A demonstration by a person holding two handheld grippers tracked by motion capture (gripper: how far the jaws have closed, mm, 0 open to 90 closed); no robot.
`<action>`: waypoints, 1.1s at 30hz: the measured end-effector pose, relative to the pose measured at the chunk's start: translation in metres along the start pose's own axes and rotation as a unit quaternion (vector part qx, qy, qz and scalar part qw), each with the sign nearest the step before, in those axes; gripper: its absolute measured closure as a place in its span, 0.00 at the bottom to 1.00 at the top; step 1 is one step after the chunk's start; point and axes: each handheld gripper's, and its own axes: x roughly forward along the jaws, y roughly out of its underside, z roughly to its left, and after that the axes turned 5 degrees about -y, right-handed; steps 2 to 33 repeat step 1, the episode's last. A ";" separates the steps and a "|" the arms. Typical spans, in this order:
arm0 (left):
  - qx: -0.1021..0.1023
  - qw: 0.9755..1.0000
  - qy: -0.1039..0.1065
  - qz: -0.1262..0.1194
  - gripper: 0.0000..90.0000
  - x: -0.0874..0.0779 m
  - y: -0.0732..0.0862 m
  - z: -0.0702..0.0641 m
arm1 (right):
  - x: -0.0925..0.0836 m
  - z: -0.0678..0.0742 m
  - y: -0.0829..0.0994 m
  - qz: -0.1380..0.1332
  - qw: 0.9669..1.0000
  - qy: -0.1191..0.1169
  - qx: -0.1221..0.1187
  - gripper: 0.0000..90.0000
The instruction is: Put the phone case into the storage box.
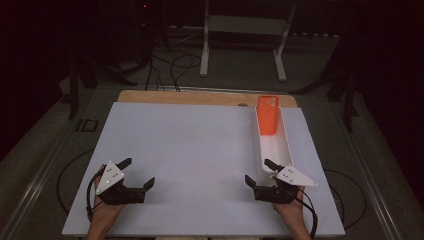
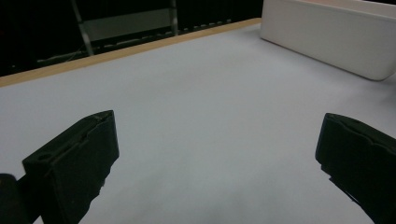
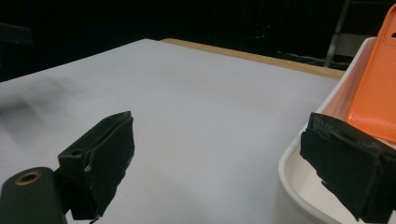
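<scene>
Both matte black claws, left claw and right claw, spread empty at the table's near edge; a dimpled orange phone case leans in the glossy white tray.

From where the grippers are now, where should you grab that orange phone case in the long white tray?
Probably by the top edge of the orange textured phone case, coming down from above with the right gripper, which sits nearest. The case leans at the far end of the long white plastic tray, its upper part rising above the rim, so the tray walls block a side approach lower down.
</scene>
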 end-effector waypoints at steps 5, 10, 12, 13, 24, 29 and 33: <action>-0.001 1.000 0.000 0.000 0.00 0.000 0.000 0.000 | 0.000 0.000 0.000 0.000 1.000 0.000 -0.001 0.10; -0.001 1.000 0.000 0.000 0.00 0.000 0.000 0.000 | 0.000 0.000 0.000 0.000 1.000 0.000 -0.001 0.10; -0.001 1.000 0.000 0.000 0.00 0.000 0.000 0.000 | 0.000 0.000 0.000 0.000 1.000 0.000 -0.001 0.10; -0.001 1.000 0.000 0.000 0.00 0.000 0.000 0.000 | 0.000 0.000 0.000 0.000 1.000 0.000 -0.001 0.10; -0.001 1.000 0.000 0.000 0.00 0.000 0.000 0.000 | 0.000 0.000 0.000 0.000 1.000 0.000 -0.001 0.10; -0.001 1.000 0.000 0.000 0.00 0.000 0.000 0.000 | 0.000 0.000 0.000 0.000 1.000 0.000 -0.001 0.10; -0.001 1.000 0.000 0.000 0.00 0.000 0.000 0.000 | 0.000 0.000 0.000 0.000 1.000 0.000 -0.001 0.10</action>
